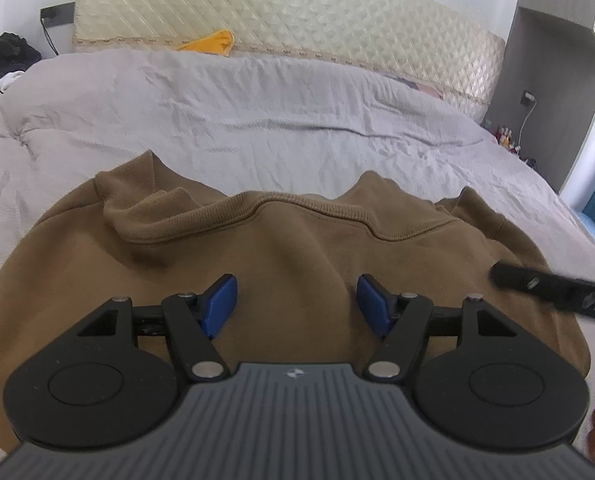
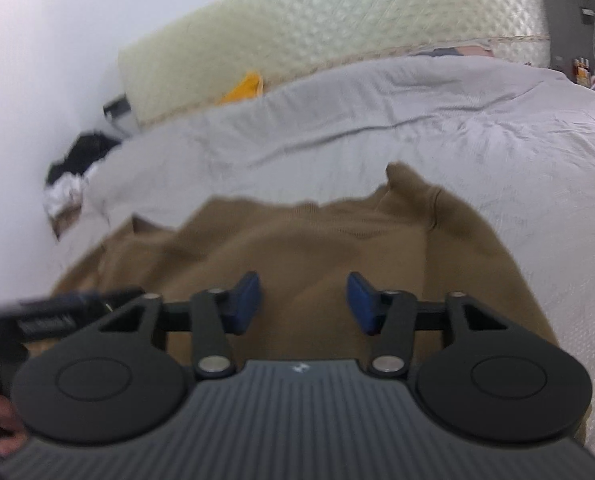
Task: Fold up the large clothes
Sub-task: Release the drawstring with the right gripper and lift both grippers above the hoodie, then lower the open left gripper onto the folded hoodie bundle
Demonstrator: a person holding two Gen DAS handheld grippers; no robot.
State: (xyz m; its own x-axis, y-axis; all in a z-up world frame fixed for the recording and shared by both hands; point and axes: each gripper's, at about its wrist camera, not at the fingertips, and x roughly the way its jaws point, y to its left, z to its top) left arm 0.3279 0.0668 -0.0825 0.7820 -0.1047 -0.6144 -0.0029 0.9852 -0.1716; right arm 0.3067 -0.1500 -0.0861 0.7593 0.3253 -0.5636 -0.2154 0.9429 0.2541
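A brown sweatshirt [image 1: 281, 248] lies folded on the grey bedspread [image 1: 257, 112], its ribbed edge running across the far side. My left gripper [image 1: 297, 304] is open above the sweatshirt, holding nothing. In the right wrist view the same sweatshirt [image 2: 317, 240] lies under my right gripper [image 2: 303, 304], which is open and empty. Part of the right gripper [image 1: 553, 288] shows at the right edge of the left wrist view. Part of the left gripper [image 2: 45, 316] shows at the left edge of the right wrist view.
A quilted cream headboard [image 1: 297, 12] stands behind the bed, with a yellow cloth [image 1: 213, 42] at its base. Dark and white clothes [image 1: 1, 64] lie piled at the far left. A grey shelf unit [image 1: 549, 92] stands at the right.
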